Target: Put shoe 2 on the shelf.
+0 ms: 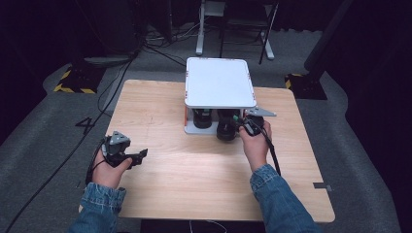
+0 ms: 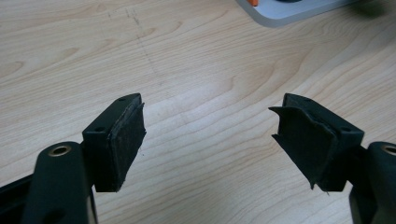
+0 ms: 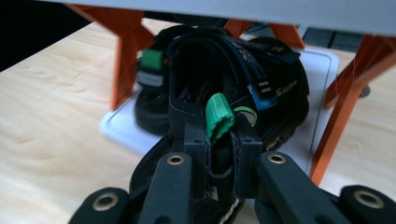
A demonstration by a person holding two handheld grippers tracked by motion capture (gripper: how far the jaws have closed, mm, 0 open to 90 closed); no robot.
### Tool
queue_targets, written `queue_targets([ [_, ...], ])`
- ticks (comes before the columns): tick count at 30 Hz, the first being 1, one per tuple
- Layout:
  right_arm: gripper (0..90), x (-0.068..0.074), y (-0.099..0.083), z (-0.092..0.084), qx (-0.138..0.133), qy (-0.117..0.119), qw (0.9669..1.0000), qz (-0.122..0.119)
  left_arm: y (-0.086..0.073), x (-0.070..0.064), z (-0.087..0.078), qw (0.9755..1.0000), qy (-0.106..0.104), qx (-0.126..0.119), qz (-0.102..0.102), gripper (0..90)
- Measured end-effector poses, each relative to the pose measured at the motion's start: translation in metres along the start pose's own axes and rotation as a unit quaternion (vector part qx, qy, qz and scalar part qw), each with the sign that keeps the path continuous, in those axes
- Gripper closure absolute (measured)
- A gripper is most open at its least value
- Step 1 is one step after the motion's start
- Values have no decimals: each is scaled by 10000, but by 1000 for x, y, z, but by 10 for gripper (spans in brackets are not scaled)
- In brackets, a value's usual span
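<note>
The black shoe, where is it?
In the high view the black shoe sits right of centre at the front edge of the white rack, its heel strap pinched in the right gripper.

high view: above, facing forward-down | gripper views: close, low over table (image 1: 160,184) | shared: white rack (image 1: 219,82)

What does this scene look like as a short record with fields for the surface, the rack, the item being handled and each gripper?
surface: wooden table
rack: two-tier white shelf on orange legs, at the table's far edge
item: black sandal with a green heel loop, on the lower tier
right gripper: shut on the sandal's heel strap
left gripper: open, nothing between the jaws, above bare table
</note>
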State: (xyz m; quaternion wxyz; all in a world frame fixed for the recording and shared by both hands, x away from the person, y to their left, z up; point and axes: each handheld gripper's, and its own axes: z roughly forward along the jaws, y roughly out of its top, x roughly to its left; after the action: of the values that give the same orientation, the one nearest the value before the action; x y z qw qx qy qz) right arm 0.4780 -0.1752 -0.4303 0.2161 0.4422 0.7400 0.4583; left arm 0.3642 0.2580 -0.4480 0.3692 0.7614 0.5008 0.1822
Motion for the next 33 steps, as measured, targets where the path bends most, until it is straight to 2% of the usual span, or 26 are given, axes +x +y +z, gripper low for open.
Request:
queue_targets([
  [2, 804, -4, -1, 13, -68, 53, 9999, -131, -2, 2, 0, 10000, 6, 10, -31, 237],
  [5, 794, -10, -6, 31, -35, 202, 9995, -258, -3, 3, -1, 10000, 26, 12, -41, 237],
  [7, 758, -14, -11, 38, -44, 166, 9997, -190, -4, 4, -2, 10000, 39, 15, -50, 237],
  [8, 720, -17, -11, 39, -128, 305, 9994, -80, -4, 5, -2, 10000, 30, 16, -62, 237],
  [11, 435, -17, -10, 37, -173, 448, 9988, 33, -4, 4, -1, 10000, 45, 26, -52, 237],
  [14, 365, -7, -12, 21, -355, 315, 9987, -206, -3, 1, -1, 10000, 15, 16, -32, 238],
  [15, 373, -3, -15, 12, -428, 236, 9985, -247, -2, 1, -1, 10000, 2, 9, -11, 237],
  [17, 479, 7, -25, -6, -449, 96, 9983, -360, -1, -1, -1, 10000, 11, 28, 8, 237],
  [20, 613, 24, -44, -23, -97, -33, 9983, -573, -2, -3, 2, 10000, 11, 67, 9, 237],
  [21, 632, 29, -51, -23, 125, -43, 9982, -583, -1, -4, 3, 10000, 26, 85, 34, 237],
  [23, 695, 35, -60, -16, 522, 168, 9971, -524, -1, -6, 4, 10000, 7, 86, 38, 237],
  [24, 695, 37, -64, -11, 594, 228, 9969, -455, -1, -7, 4, 10000, -2, 89, 41, 237],
  [26, 700, 36, -65, -2, 479, 230, 9977, -418, -1, -7, 3, 9999, 8, 72, 87, 237],
  [29, 704, 30, -59, 11, 303, 43, 9989, -365, -2, -7, 3, 9999, 0, 87, 56, 237],
  [31, 724, 27, -53, 18, 386, 117, 9990, -214, -3, -5, 4, 9999, 0, 98, 39, 237],
  [33, 719, 25, -46, 24, 365, -8, 9991, -232, -4, -3, 4, 9999, 13, 104, 16, 237],
])
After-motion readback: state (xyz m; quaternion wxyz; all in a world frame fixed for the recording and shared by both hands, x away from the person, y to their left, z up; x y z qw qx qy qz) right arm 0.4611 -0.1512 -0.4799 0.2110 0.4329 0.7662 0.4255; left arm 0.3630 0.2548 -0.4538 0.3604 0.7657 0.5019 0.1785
